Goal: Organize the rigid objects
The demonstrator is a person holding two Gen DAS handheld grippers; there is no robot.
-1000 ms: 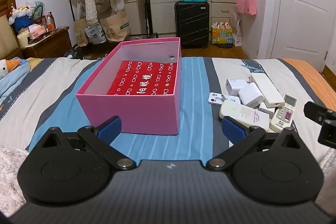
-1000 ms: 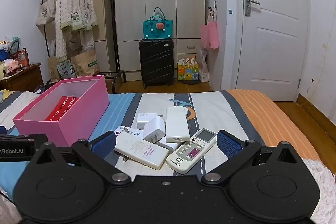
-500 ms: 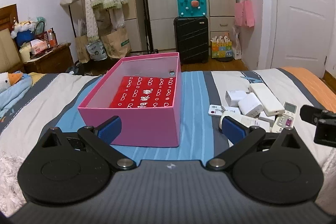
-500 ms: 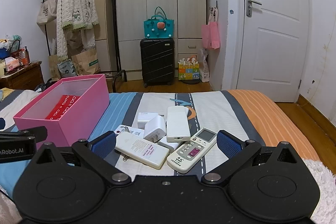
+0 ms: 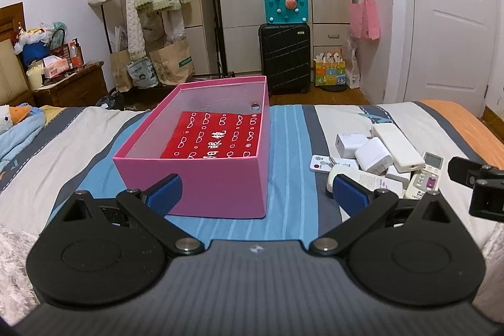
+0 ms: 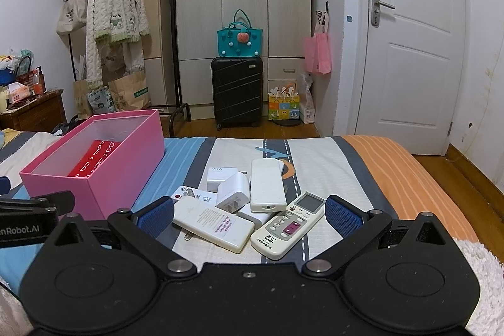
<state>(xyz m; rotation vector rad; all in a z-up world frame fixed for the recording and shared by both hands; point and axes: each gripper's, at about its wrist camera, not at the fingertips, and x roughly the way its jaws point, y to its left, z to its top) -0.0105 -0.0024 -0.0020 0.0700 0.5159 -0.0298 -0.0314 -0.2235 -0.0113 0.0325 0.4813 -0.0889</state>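
Two hand-held grippers hover over a striped bed (image 6: 362,169), and neither carries anything: the left hand-held gripper (image 5: 256,190) has its blue pads spread wide apart at the lower middle of its frame, facing the near wall of the pink box (image 5: 217,188), while the right hand-held gripper (image 6: 249,214) is equally wide apart, its pads flanking the pile of rigid things at the lower centre of its view. That pile lies on the bed just right of the box: a remote with a screen (image 6: 289,224), a long white remote (image 6: 267,185), a flat white device with a label (image 6: 214,224), a white plug charger (image 6: 233,191), a square white adapter (image 6: 222,173) and a small card with a red dot (image 6: 189,194), several overlapping or touching. The box, in the centre of the left view, holds only a red patterned packet (image 5: 217,139) lying flat on its floor. By my reading the sorting has hardly begun; every item in the pile remains to be lifted across into the box, and the right hand-held gripper looks best placed to start.
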